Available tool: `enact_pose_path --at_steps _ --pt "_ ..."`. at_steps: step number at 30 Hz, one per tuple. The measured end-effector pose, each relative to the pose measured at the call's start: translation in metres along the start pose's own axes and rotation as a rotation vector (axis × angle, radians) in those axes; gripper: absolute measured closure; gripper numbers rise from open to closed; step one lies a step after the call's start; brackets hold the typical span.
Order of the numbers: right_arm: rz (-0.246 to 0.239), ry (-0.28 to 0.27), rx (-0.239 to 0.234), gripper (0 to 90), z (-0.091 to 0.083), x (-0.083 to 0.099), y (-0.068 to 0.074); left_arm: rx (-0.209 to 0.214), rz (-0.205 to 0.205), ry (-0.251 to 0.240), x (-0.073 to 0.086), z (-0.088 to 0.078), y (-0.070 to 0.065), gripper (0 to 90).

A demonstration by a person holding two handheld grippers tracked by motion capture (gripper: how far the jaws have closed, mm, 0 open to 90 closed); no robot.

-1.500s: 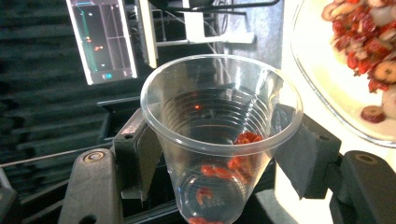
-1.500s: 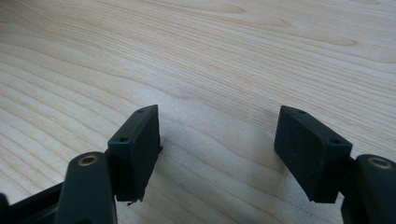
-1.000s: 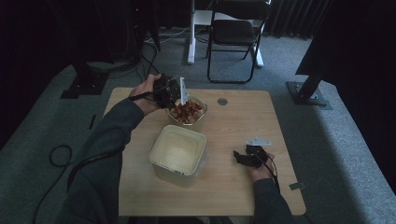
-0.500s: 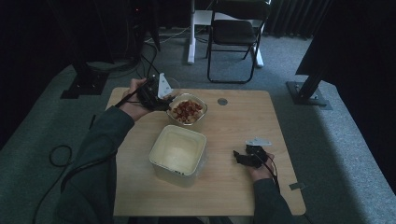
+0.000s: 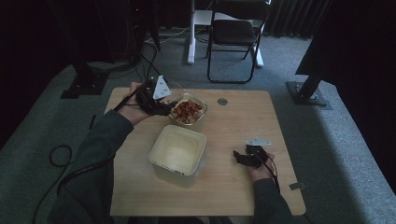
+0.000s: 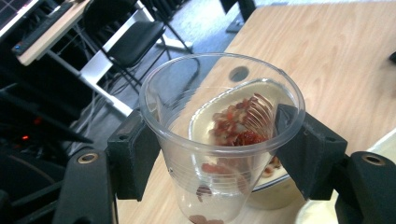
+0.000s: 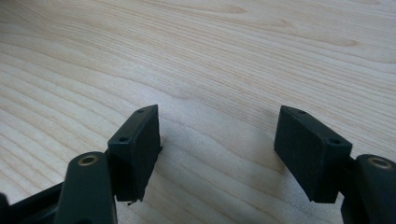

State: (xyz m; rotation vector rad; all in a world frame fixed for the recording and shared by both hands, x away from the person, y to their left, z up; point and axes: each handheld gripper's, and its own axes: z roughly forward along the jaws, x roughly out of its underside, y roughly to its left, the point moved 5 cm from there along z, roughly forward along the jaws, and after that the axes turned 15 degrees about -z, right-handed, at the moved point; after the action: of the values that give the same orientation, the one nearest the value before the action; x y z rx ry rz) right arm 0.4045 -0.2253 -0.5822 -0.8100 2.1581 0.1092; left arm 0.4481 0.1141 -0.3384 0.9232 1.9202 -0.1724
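A clear plastic cup (image 6: 205, 88) with a few reddish-brown bits in its bottom sits between the black pads of my left gripper (image 6: 218, 151), which is shut on it. The jaws have just been easing open slightly, with the cup still pressed between them. In the high view my left gripper (image 5: 158, 100) hovers at the left rim of a glass bowl (image 5: 189, 112) filled with reddish-brown food pieces. My right gripper (image 5: 240, 157) rests low at the table's right side, open, with nothing between its pads (image 7: 140, 140).
A large square white container (image 5: 177, 151) stands in the middle of the wooden table (image 5: 243, 116), between both hands. A small round grommet (image 5: 222, 101) sits near the far edge. A folding chair (image 5: 233, 37) and stands are on the floor beyond.
My left gripper with the cup has drawn back leftward from above the bowl to its left rim. The right gripper has not moved.
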Motion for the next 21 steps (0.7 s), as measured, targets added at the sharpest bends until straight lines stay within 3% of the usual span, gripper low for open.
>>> enact_pose_path --at_steps 10,21 --pt "0.000 0.000 0.000 31.0 0.000 0.000 0.000 0.119 -0.106 -0.022 0.005 -0.007 0.002 32.9" --pt "-0.001 0.001 0.000 30.9 0.000 0.000 0.000 0.219 -0.152 -0.016 0.013 -0.016 -0.004 32.1"
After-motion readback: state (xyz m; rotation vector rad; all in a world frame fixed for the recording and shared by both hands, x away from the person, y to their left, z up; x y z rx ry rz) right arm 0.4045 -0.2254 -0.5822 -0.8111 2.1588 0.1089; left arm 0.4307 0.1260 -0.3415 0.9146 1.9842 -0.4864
